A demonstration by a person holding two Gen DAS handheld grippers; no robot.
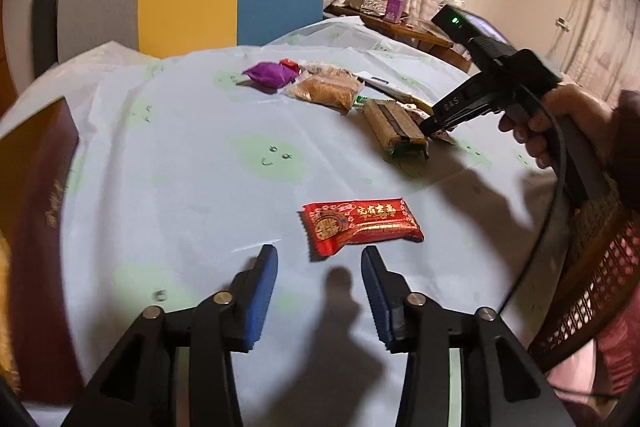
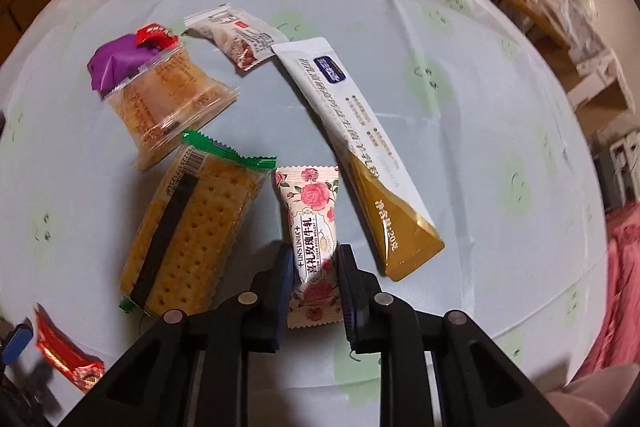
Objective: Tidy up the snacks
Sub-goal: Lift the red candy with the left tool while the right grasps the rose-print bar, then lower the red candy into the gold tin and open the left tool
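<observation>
From the left wrist, the left claw (image 1: 319,259) stands wide apart and empty just short of the red snack packet (image 1: 360,225) on the table (image 1: 180,167), while from the right wrist, the right claw (image 2: 314,259) straddles the rose nougat packet (image 2: 312,243), its pads close beside it, contact unclear

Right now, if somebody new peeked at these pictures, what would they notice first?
Probably the rose-patterned candy, sitting right between the fingers of the right hand-held gripper, which look closed in around it. Next, the shiny red snack packet lying alone on the pale tablecloth, just ahead of the open left hand-held gripper. Farther back, a purple wrapper tops a little pile of snacks.
</observation>
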